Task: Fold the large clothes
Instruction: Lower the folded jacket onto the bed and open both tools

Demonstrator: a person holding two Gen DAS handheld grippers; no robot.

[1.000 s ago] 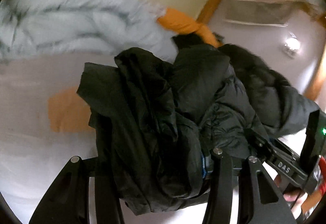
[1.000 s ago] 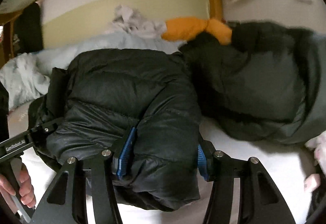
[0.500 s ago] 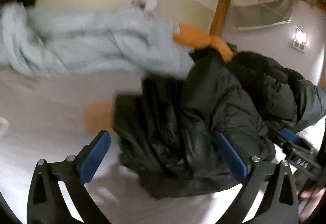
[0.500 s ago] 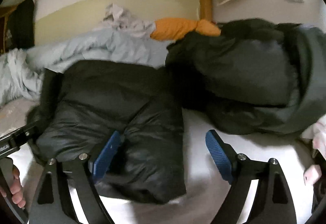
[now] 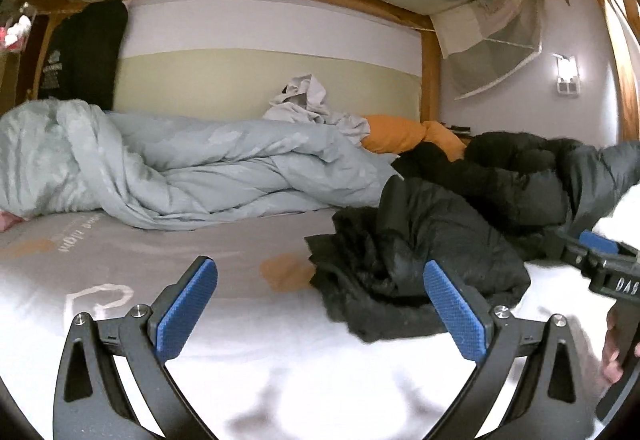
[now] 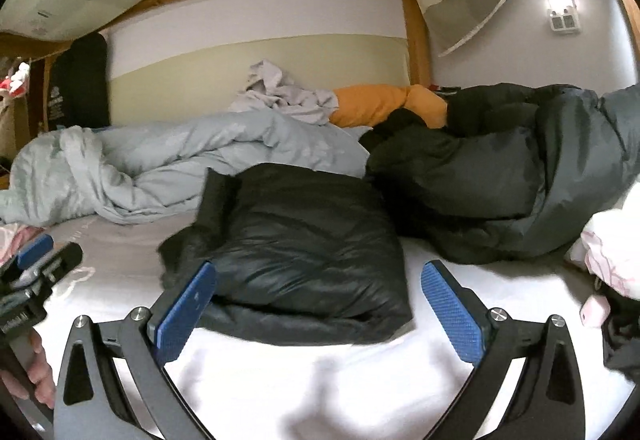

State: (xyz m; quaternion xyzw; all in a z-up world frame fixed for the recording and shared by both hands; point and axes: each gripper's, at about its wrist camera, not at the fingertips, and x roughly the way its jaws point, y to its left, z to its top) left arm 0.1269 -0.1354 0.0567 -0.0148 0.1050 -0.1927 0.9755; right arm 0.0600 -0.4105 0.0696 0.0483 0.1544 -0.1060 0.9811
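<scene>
A folded black puffer jacket (image 6: pixel 304 252) lies on the white bed sheet (image 6: pixel 320 380); in the left wrist view it (image 5: pixel 416 260) sits right of centre. My right gripper (image 6: pixel 318 304) is open and empty, just in front of the jacket, apart from it. My left gripper (image 5: pixel 320 304) is open and empty, to the left front of the jacket. The right gripper also shows at the right edge of the left wrist view (image 5: pixel 608 264). A larger dark grey-green padded coat (image 6: pixel 520 176) lies behind and to the right.
A crumpled pale blue duvet (image 5: pixel 180 164) lies along the back left. An orange pillow (image 6: pixel 384 104) and a grey cloth (image 6: pixel 280 92) sit by the wall. A wooden bed post (image 6: pixel 416 40) stands at the back. Pink and white fabric (image 6: pixel 612 240) lies at the right.
Both grippers were shut on the black jacket a second ago. They have opened, let it go on the bed, and pulled back toward me.
</scene>
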